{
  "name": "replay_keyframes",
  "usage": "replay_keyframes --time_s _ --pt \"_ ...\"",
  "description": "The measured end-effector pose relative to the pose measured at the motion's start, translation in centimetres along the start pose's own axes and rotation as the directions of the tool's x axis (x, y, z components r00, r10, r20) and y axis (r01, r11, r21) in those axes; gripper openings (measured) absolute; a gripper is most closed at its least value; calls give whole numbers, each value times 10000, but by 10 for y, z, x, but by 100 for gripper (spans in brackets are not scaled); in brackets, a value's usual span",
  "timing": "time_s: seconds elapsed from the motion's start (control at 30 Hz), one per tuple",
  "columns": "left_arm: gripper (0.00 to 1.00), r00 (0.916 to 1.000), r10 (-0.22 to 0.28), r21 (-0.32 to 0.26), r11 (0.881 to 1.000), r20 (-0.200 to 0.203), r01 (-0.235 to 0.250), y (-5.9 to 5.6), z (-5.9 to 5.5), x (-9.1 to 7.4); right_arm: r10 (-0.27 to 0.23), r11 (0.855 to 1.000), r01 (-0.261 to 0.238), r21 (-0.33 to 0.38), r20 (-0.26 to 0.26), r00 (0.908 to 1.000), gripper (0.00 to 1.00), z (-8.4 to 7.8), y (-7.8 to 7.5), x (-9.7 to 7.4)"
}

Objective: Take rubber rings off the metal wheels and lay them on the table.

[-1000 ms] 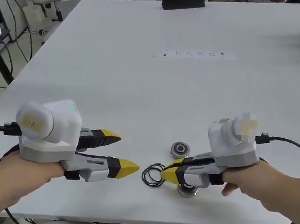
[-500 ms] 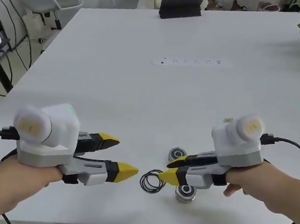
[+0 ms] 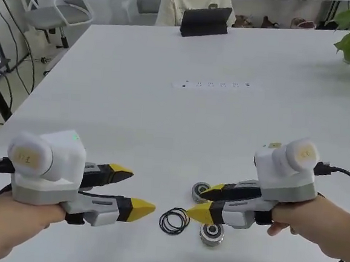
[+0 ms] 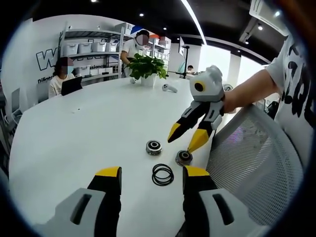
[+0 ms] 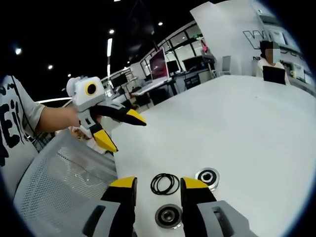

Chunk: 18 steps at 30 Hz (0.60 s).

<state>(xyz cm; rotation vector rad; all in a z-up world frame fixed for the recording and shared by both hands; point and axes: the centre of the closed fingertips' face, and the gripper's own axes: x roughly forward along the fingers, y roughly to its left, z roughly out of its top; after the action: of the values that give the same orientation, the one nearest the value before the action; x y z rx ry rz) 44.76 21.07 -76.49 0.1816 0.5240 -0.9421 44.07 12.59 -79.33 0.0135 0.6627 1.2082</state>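
Head view shows both grippers held low over the near edge of the white table [image 3: 164, 118], tips pointing at each other. The left gripper [image 3: 140, 191] has its yellow-tipped jaws spread wide with nothing between them, and the right gripper [image 3: 197, 201] is likewise parted and holds nothing. Between the two sets of tips lie the rubber rings [image 3: 174, 221], a small overlapping bunch of thin black loops flat on the tabletop. Just right of them sits one metal wheel [image 3: 212, 233], close to the rings but apart from them. A second metal wheel [image 3: 200, 191] sits a little farther back, partly hidden behind the right gripper's upper jaw. Left gripper view looks along its own open jaws at the rings [image 4: 162, 174], with the two wheels [image 4: 154, 147] [image 4: 184, 157] beyond and the right gripper [image 4: 183, 142] hovering just above the nearer one. Right gripper view has the rings [image 5: 165, 183] framed between its jaw tips and a wheel [image 5: 168, 216] low between the jaws. The other wheel [image 5: 207, 176] lies to the right, and the left gripper [image 5: 126, 134] is open opposite.
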Motion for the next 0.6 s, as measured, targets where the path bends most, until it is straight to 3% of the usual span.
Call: replay_keyframes --time_s 0.4,0.6 --pt "47 10000 39 -12 10000 40 -39 -4 1 -4 -396 9988 407 -260 379 9985 41 11 2 -27" --pt "48 9998 154 -60 9999 159 -153 -3 4 -7 -699 9934 714 -895 194 9974 45 8 -1 -41"
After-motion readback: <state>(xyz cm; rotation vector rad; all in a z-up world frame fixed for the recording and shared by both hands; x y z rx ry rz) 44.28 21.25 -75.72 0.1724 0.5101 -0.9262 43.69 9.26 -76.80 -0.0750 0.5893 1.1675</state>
